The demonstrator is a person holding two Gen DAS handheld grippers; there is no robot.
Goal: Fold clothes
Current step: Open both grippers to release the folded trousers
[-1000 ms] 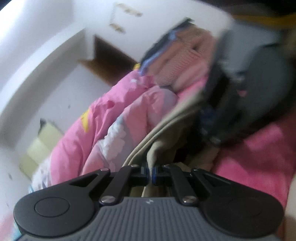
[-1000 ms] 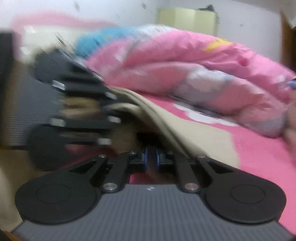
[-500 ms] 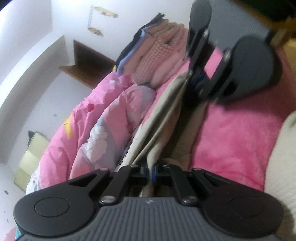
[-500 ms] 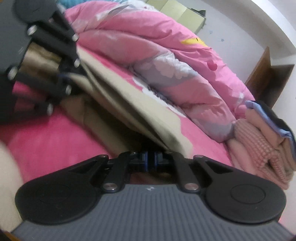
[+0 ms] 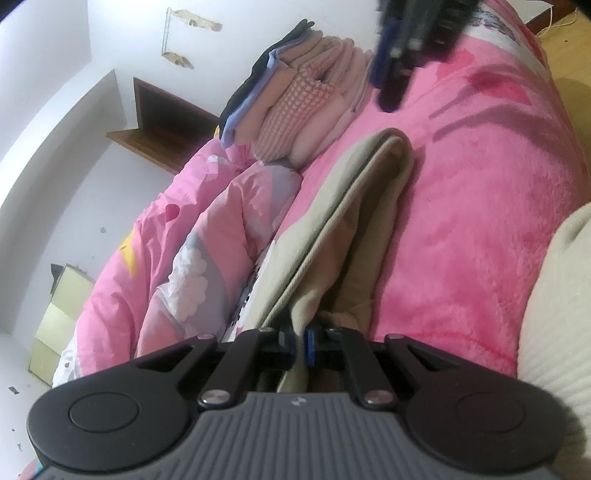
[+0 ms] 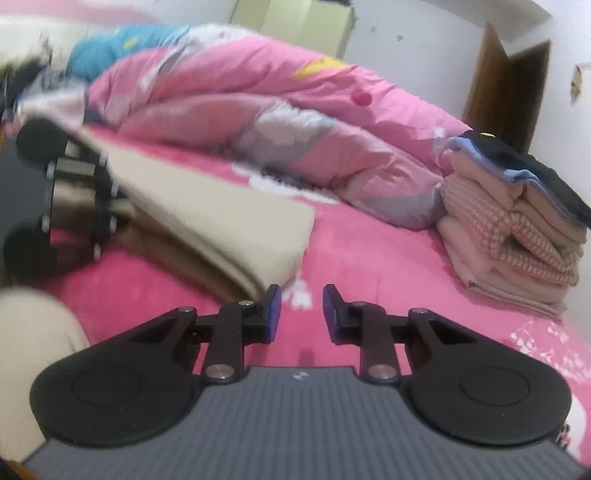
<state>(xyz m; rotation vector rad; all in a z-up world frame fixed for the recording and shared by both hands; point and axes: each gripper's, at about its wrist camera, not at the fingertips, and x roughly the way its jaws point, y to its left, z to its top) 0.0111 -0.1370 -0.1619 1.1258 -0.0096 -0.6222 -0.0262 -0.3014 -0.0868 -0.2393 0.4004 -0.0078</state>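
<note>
Left gripper [image 5: 300,341] clamped on near edge of beige garment [image 5: 354,221], right gripper [image 6: 301,308] parted, empty, above bare pink blanket [image 6: 369,258], folded pile [image 6: 517,229] near.

Pink fleece blanket [image 6: 388,258] spread flat — rumpled pink quilt [image 6: 280,122] bunched along its far edge. Brown wooden door [image 6: 506,85] and pale yellow-green cabinet [image 6: 295,22] against white wall [image 5: 55,155].
</note>
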